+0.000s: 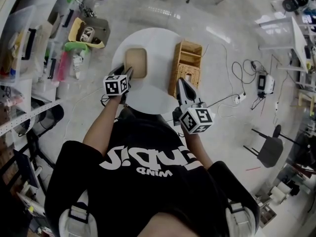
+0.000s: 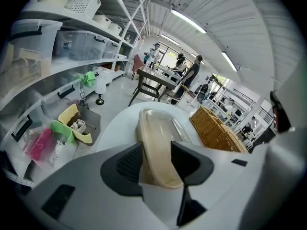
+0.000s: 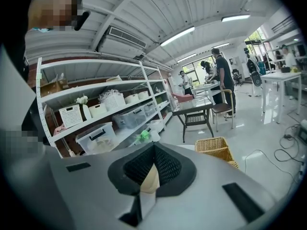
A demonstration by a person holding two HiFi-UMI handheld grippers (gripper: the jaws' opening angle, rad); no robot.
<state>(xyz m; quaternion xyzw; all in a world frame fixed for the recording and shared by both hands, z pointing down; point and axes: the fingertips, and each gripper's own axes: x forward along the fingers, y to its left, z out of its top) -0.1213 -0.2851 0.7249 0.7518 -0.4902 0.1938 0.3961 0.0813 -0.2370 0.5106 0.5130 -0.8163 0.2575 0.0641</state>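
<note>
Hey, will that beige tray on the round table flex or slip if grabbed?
The beige tray looks like thin glossy plastic, so probably light, slightly flexible, and slippery in the left claw. Shallow and flat on the white table, it should slide rather than tip.

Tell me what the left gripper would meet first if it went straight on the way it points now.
Likely the beige container on the round white table: it lies directly ahead, its near end seemingly between the open jaws of the left gripper, though depth is unclear.
</note>
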